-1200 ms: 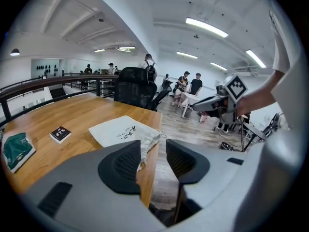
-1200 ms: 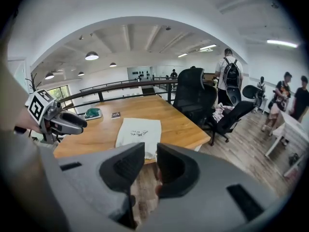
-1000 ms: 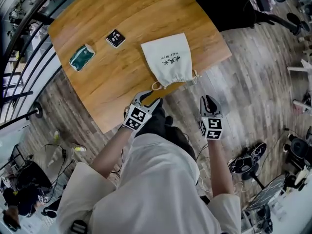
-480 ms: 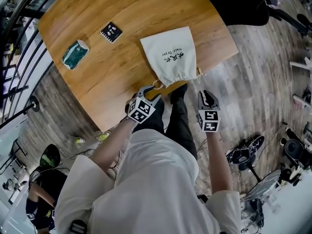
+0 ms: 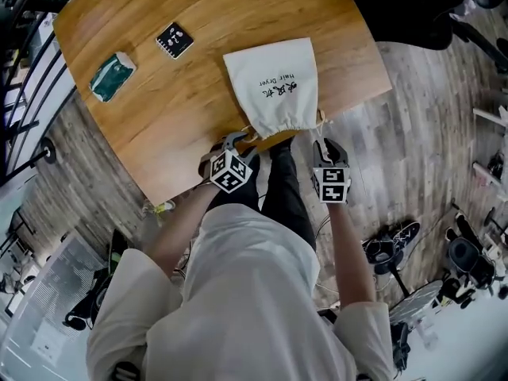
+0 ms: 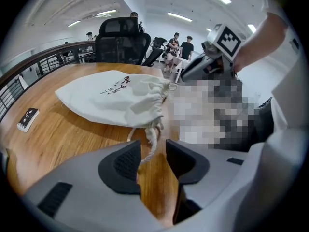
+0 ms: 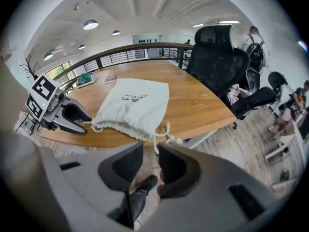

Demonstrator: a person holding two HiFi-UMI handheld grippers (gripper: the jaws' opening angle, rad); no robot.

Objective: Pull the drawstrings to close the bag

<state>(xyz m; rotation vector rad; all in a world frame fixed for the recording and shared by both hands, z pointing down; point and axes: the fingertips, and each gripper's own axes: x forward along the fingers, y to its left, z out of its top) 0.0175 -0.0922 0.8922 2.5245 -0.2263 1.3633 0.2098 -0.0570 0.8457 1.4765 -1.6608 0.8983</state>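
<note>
Lying flat near the front edge of the wooden table [image 5: 182, 94], the white drawstring bag [image 5: 274, 82] is shown with its gathered mouth turned toward the person. A cord emerges at each side of that mouth. The left drawstring [image 6: 150, 141] is seen running down between the jaws of the left gripper [image 6: 153, 156], which are held apart with a gap beside the cord, so nothing is pinched yet. The right drawstring [image 7: 155, 146] hangs over the table edge into the top of the gap of the right gripper [image 7: 150, 161], whose jaws are likewise spread.

Compared with a second ago, both grippers have been brought in. The right one, formerly well apart from the table edge, is now just beside the bag's mouth, and the left one has been advanced onto its cord. This is judged as the approach completed and the grasp about to be made; pulling is not yet begun.

Farther off, a green packet [image 5: 109, 66] and a small black card [image 5: 174, 40] are left untouched.
</note>
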